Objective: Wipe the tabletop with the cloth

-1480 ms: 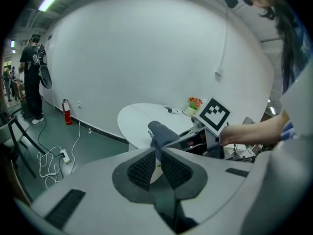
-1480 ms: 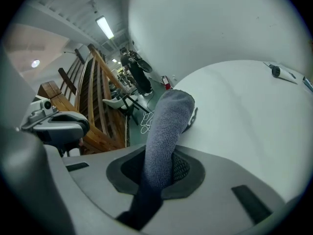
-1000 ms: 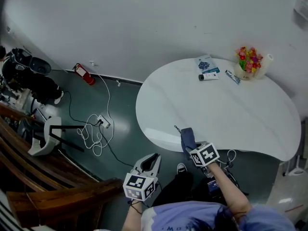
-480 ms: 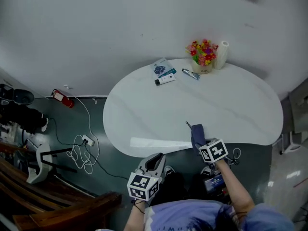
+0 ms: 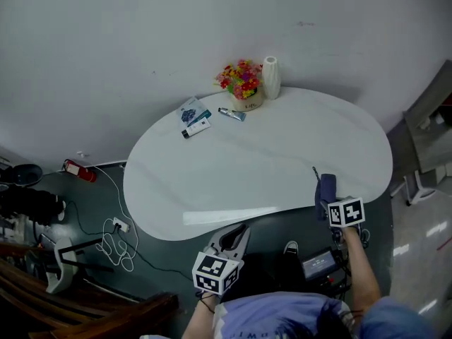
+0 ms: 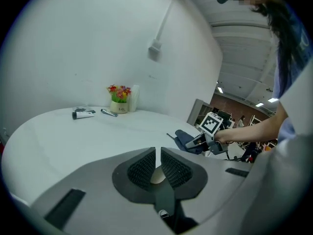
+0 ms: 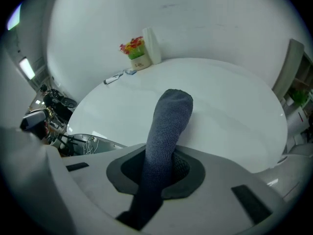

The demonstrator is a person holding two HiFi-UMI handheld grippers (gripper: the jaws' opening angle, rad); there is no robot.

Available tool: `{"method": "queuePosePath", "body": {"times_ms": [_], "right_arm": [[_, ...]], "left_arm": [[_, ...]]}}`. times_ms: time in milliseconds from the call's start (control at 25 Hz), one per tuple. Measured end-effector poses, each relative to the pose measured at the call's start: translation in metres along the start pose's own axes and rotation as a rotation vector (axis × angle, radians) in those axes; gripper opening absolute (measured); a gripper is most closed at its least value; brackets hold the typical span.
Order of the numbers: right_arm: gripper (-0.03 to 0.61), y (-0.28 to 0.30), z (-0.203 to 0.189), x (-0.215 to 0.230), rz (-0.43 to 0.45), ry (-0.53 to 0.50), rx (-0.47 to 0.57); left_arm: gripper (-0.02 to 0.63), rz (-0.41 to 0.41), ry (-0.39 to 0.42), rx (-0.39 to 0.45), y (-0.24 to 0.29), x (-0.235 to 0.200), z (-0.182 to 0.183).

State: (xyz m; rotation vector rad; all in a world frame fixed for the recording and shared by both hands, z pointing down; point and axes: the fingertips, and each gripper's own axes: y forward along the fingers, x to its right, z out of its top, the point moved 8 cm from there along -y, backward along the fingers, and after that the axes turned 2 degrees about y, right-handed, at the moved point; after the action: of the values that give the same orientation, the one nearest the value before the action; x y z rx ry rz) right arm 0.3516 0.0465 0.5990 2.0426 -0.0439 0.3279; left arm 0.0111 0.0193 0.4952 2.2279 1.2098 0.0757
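The right hand-held gripper (image 7: 164, 163) is clamping the cloth (image 7: 168, 121), which is jutting ahead over the desk (image 5: 247, 175). The left hand-held gripper (image 6: 158, 163) is hanging nearly closed, empty.

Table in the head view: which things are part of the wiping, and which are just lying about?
In use: cloth, right gripper clamping it, tabletop.
Lying about: flower pot, white roll, tube, blue packet; left gripper, empty.

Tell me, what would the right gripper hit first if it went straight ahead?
Probably nothing soon: the right gripper, shut on the cloth, faces bare tabletop; the flowers sit left of its line.
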Motion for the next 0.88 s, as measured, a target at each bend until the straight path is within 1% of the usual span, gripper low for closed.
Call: {"method": "queuePosePath", "body": {"times_ms": [280,480,680,800,880], "right_arm": [[0.06,-0.037,-0.028,0.099,-0.084,0.104,0.014],[0.06,-0.057,-0.047,0.145,-0.125,0.154,0.019],[0.06,-0.072,-0.059,0.169,-0.141,0.18,0.03],[0.06,-0.078,-0.059,0.168,-0.132,0.166,0.035],[0.061,-0.083,-0.055,0.16,-0.11,0.152,0.057]], "left_arm": [[0.037,-0.061,0.033,-0.028,0.05,0.052,0.014],[0.037,-0.096,0.057,-0.033,0.073,0.081,0.024],[0.037,-0.107,0.068,-0.036,0.085,0.096,0.027],[0.037,-0.105,0.07,-0.037,0.087,0.102,0.028],[0.037,-0.099,0.071,-0.038,0.086,0.104,0.028]]}}
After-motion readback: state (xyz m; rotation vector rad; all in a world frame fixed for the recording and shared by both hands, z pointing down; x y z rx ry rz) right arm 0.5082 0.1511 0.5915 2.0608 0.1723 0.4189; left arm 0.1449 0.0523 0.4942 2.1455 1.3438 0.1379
